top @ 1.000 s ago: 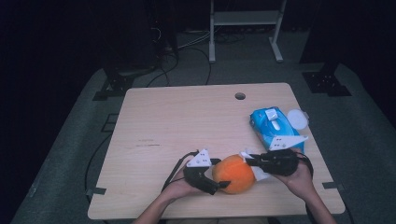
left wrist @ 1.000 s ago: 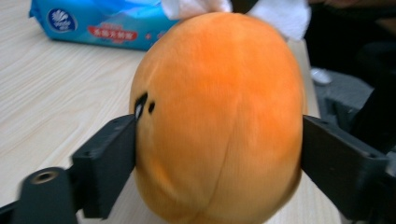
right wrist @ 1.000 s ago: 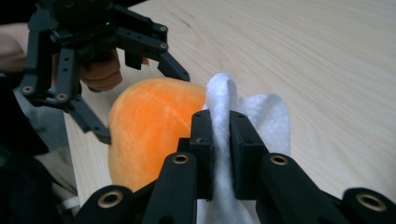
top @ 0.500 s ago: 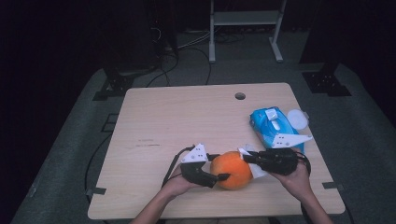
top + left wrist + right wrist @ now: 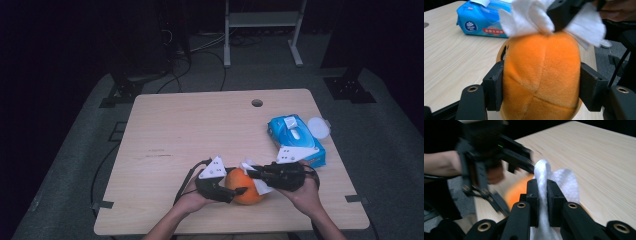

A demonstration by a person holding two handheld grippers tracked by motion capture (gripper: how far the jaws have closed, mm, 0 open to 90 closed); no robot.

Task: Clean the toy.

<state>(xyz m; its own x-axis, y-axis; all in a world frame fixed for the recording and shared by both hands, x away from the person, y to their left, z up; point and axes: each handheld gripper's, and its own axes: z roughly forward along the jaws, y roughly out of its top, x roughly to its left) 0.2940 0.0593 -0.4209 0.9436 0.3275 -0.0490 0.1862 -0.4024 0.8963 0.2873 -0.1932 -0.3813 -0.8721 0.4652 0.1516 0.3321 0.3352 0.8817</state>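
Clamping a round plush orange toy (image 5: 541, 75), left gripper (image 5: 541, 87) just closed, right gripper (image 5: 542, 195) pinching soft white tissue (image 5: 556, 180).

A blue tissue pack (image 5: 482, 21) lay at the upper left of the left gripper view, bearing a round white brand emblem with small lettering too blurred to read. Beside the emblem ran a red band of white characters, likewise too small to make out. No other lettering was legible.
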